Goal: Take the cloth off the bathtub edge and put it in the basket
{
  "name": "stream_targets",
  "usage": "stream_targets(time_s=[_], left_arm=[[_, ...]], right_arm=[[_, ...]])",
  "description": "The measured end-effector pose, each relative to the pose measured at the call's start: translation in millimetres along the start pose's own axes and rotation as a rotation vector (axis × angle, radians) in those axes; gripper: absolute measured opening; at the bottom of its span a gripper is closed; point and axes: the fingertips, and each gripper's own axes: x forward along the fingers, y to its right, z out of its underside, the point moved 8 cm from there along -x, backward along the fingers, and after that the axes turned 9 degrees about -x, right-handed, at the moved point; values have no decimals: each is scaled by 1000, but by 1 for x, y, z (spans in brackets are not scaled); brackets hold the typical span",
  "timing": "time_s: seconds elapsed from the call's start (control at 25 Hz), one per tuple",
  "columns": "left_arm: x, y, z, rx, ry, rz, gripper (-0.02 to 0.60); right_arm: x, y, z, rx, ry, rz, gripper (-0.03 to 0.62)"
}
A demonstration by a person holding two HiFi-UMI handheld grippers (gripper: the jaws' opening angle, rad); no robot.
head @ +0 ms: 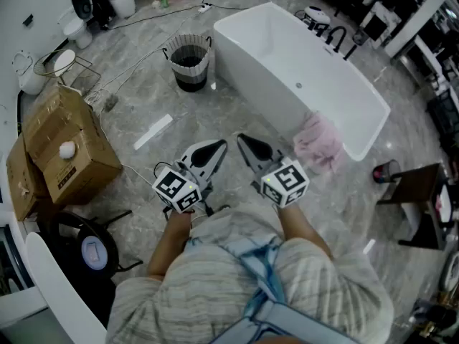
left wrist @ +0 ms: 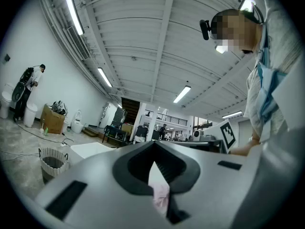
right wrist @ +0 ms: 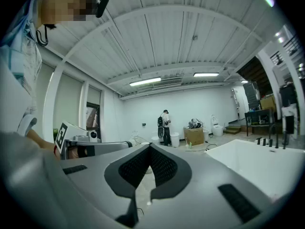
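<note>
A pink cloth point(head: 317, 143) hangs over the near corner of the white bathtub point(head: 301, 84). The wire basket point(head: 189, 61) with a dark liner stands on the floor off the tub's left end; it also shows in the left gripper view as the basket point(left wrist: 51, 162). My left gripper point(head: 219, 146) and right gripper point(head: 242, 140) are held side by side in front of me, left of the cloth and apart from it. Both are shut with nothing between the pads. A sliver of the pink cloth point(left wrist: 160, 194) shows through the slit of the left gripper point(left wrist: 153, 145). The right gripper point(right wrist: 150, 147) points past the tub point(right wrist: 257, 163).
An open cardboard box point(head: 68, 145) sits at the left, and a white strip point(head: 153, 131) and cables lie on the marble floor. A black faucet point(head: 333, 34) stands behind the tub. A dark stool point(head: 409, 192) is at the right. A person point(right wrist: 165, 128) stands far off.
</note>
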Motion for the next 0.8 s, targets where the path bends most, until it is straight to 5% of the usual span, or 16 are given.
stream_targets(time_s=[0.8], left_arm=[[-8,-2,4,-37,3,4,3]], right_arm=[[5,-10,3,0,-7,2,2]])
